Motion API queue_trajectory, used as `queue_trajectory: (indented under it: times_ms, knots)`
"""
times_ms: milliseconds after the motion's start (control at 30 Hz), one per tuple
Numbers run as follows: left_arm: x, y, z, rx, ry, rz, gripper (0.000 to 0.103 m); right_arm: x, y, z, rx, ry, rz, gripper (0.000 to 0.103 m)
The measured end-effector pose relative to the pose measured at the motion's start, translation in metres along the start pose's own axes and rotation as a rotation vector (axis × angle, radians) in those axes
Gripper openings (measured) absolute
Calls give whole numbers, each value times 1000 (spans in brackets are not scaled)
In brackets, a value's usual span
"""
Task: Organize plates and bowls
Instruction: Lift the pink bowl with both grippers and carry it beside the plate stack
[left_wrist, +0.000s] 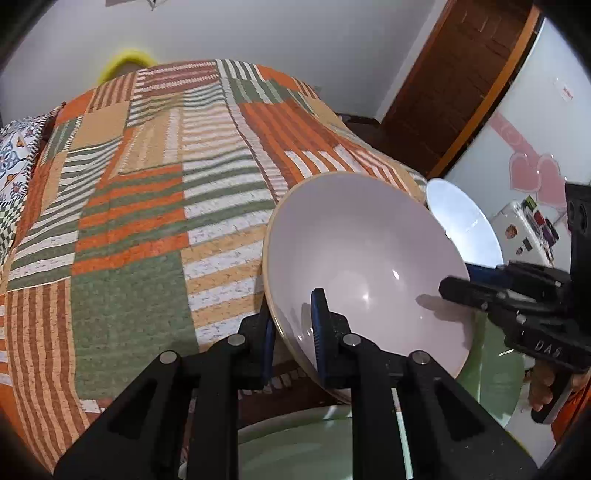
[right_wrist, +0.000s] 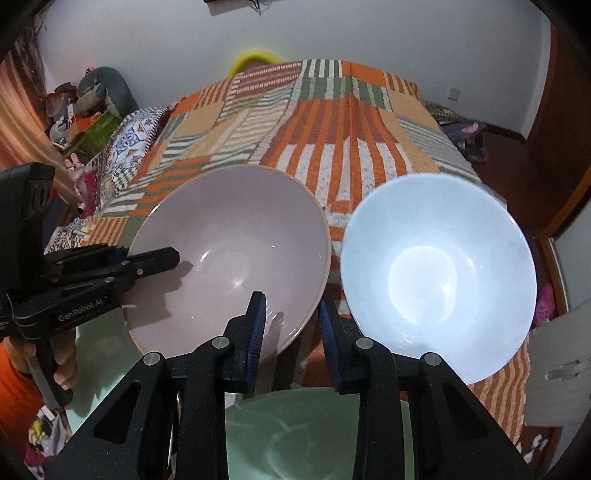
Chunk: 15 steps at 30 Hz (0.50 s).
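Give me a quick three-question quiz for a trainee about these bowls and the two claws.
1. True or false: the pale pink ceramic bowl with a tan rim lies upside down on the striped patchwork quilt.
2. Multiple choice: whose fingers straddle the pink bowl's rim? A, left claw only; B, right claw only; C, both.
3. Short answer: which dish sits right of the pink bowl in the right wrist view?
Key: 1 false, its hollow faces the cameras; 2 C; 3 the light blue round bowl.
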<state>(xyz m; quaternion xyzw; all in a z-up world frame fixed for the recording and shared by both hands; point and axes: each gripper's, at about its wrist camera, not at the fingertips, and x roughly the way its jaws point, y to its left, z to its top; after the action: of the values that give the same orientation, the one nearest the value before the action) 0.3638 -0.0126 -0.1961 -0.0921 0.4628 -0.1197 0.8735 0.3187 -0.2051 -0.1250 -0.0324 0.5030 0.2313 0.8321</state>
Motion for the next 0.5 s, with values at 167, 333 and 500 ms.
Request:
queue_trajectory:
  times_ms: [167, 333, 500]
  knots:
    - [-21, 10, 2, -4, -65, 32, 18, 3, 12, 5, -10, -15, 22, 26]
    - [-42, 26, -4, 0, -93, 76, 18, 5, 27, 13, -8, -32, 60, 25]
    - [-67, 60, -18, -44, -113, 112, 18, 10, 60, 23, -50, -38, 98, 25]
